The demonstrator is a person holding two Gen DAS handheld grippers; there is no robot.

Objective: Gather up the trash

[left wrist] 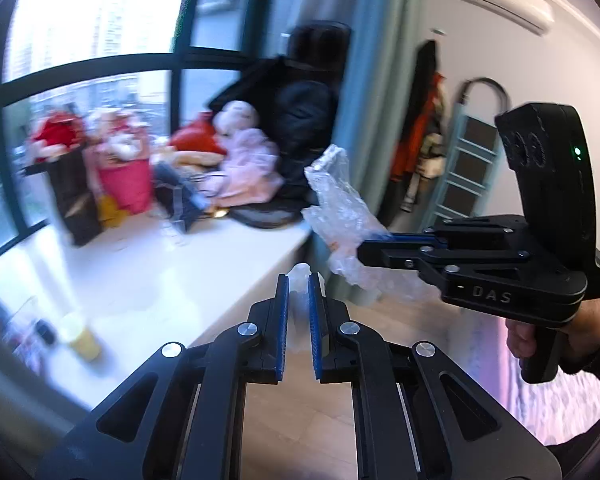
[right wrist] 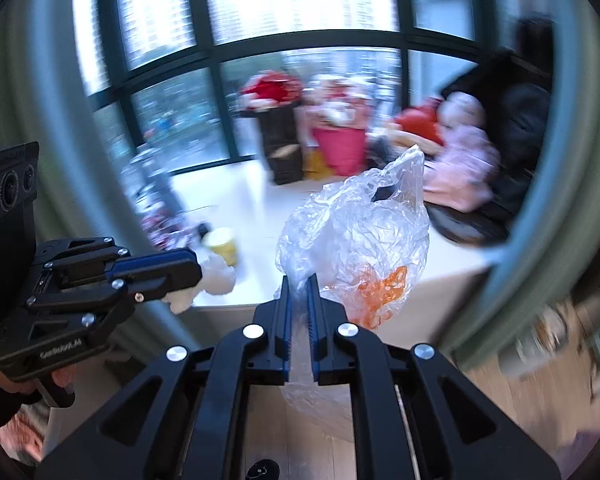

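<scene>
In the left wrist view my left gripper (left wrist: 299, 282) is shut on a small white wad of tissue (left wrist: 300, 276) that sticks up between the blue pads. To its right a hand holds my right gripper (left wrist: 366, 249), shut on a crumpled clear plastic bag (left wrist: 342, 208). In the right wrist view that plastic bag (right wrist: 360, 236), with orange scraps inside, is pinched in my right gripper (right wrist: 299, 282). At the left my left gripper (right wrist: 196, 270) carries the white tissue wad (right wrist: 216, 280). Both grippers hang in front of a white window ledge (right wrist: 260, 200).
On the ledge stand a yellow cup (right wrist: 222, 244), a black bag (right wrist: 280, 140), a pink bag (right wrist: 340, 148), soft toys and dark clothing (left wrist: 300, 120). Green curtains (left wrist: 360, 80) flank the window. A stepladder (left wrist: 464, 168) leans on the wall. Wooden floor lies below.
</scene>
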